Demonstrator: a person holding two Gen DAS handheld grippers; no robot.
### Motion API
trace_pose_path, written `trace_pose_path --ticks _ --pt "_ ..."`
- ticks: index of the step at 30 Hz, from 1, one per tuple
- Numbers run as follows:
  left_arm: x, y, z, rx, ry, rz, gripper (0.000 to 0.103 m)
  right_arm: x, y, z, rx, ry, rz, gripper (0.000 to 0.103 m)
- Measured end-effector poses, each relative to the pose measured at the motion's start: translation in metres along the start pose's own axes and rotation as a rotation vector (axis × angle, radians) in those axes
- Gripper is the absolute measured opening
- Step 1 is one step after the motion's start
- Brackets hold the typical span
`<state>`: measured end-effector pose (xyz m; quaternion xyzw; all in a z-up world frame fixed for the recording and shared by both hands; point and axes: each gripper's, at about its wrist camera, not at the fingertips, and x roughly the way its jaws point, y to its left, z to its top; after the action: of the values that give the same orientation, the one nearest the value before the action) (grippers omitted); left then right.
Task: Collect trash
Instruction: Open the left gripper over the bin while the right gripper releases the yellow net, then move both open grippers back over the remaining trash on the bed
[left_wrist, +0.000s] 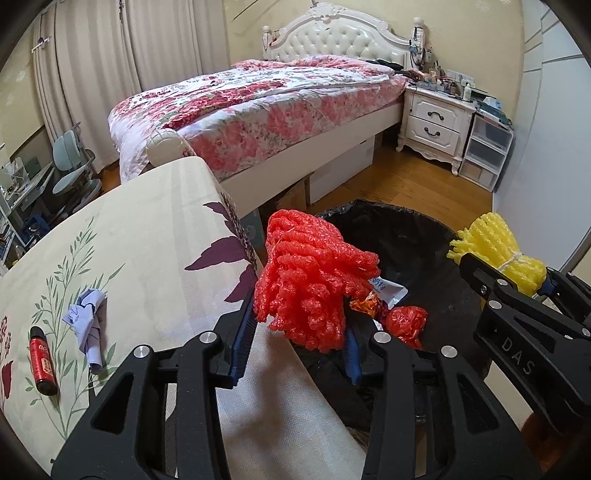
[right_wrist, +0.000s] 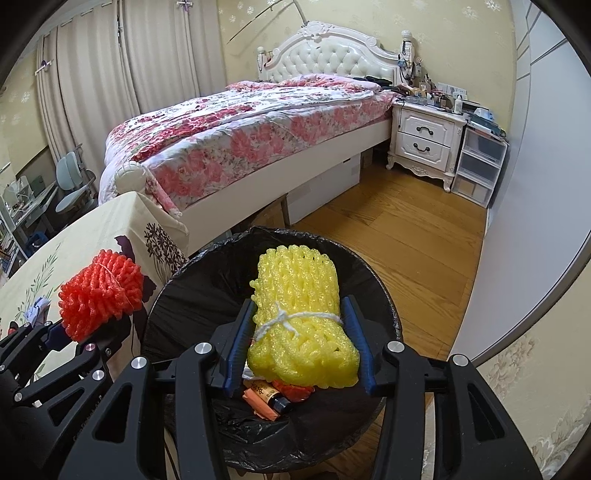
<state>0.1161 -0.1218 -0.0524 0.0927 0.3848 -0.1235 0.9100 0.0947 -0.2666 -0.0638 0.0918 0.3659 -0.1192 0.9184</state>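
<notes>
I hold a red foam net in my left claw and a yellow one in my right claw, both over the black-lined bin (release step); next, open wider.

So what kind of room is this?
Almost certainly a home bedroom: a bed with a floral quilt and tufted headboard, a white nightstand, and drawn curtains.
</notes>
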Motion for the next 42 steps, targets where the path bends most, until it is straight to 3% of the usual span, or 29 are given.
trace_pose_path --ticks 8,15,31,42 --pt "-0.005 0.003 -0.001 -0.015 -0.003 0.003 0.068 -0.005 -0.005 0.0 0.002 -0.01 -0.024 0.06" --pt "-0.013 0.011 -0.002 -0.037 -0.013 0.015 0.076 -0.011 -0.002 0.0 -0.009 -0.014 -0.03 0.063" --pt "-0.037 0.04 -0.012 -0.087 -0.019 0.025 0.079 -0.03 0.02 -0.005 -0.04 -0.022 -0.008 0.064" --pt "-0.056 0.114 -0.042 -0.208 0.016 0.153 0.079 -0.03 0.078 -0.012 -0.125 0.0 0.093 0.065"
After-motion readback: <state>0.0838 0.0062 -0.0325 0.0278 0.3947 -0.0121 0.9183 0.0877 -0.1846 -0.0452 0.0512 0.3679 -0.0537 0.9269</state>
